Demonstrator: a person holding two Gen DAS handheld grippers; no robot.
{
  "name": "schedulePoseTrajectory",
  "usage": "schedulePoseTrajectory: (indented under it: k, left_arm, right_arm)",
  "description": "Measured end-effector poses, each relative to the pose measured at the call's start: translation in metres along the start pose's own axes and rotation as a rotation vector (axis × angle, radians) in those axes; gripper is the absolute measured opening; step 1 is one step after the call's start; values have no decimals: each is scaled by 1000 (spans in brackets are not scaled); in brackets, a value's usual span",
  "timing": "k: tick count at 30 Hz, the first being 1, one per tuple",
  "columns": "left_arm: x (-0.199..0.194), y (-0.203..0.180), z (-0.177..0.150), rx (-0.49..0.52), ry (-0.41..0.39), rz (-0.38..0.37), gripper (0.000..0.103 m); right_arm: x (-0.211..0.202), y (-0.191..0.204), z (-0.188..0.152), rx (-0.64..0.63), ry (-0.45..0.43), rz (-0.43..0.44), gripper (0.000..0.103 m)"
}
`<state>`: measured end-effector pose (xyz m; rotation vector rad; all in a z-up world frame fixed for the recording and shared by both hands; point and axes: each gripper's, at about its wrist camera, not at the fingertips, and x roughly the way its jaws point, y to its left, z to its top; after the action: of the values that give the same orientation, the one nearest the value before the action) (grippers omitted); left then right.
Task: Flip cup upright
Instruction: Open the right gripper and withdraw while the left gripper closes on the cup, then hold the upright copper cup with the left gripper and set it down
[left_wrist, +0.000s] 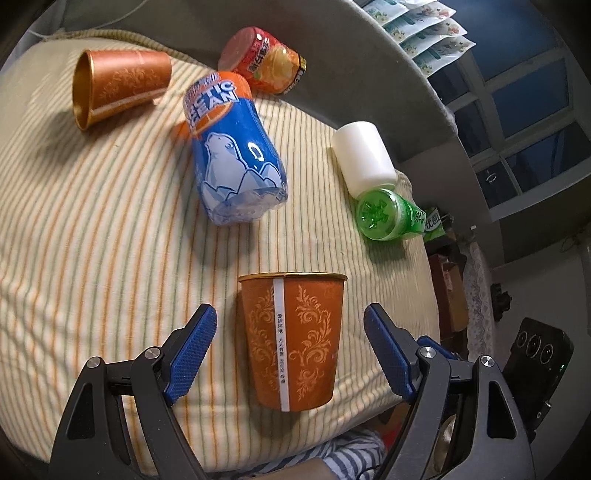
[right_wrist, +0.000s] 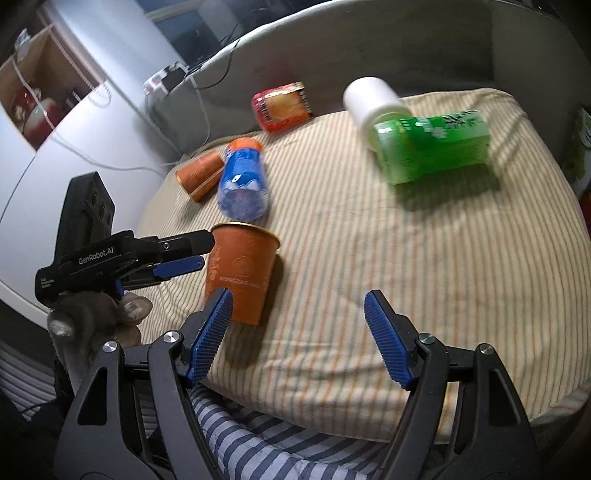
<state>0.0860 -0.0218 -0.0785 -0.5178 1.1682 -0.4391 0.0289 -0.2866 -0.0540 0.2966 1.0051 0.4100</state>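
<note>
An orange paper cup (left_wrist: 293, 341) with a gold rim stands upright on the striped cushion near its front edge; it also shows in the right wrist view (right_wrist: 242, 271). My left gripper (left_wrist: 290, 321) is open, its blue pads on either side of the cup without touching; it shows from the side in the right wrist view (right_wrist: 195, 254). My right gripper (right_wrist: 297, 306) is open and empty, just right of the cup. A second orange cup (left_wrist: 118, 86) lies on its side at the far left, also in the right wrist view (right_wrist: 201, 175).
A blue Arctic Ocean bottle (left_wrist: 231, 147), a red-orange snack pack (left_wrist: 266, 59), a white cup (left_wrist: 364, 157) and a green bottle (left_wrist: 388, 214) lie on the striped cushion (left_wrist: 92, 221). A grey padded back runs behind it. The cushion's front edge is just below the cup.
</note>
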Motion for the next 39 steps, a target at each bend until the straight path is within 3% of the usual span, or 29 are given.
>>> schedulePoseTrajectory:
  k: [11, 15, 17, 39]
  left_arm:
    - [21, 0, 3, 5, 59, -1, 76]
    - [25, 3, 5, 10, 68, 4, 66]
    - [24, 2, 4, 15, 65, 6, 66]
    - [1, -37, -15, 213, -125, 113, 66]
  right_arm:
    - [-3, -16, -4, 47, -10, -6, 76]
    - [-4, -21, -5, 63, -17, -8, 76]
    - [-4, -23, -4, 72, -19, -9, 76]
    - [-5, -30, -2, 98, -35, -7, 76]
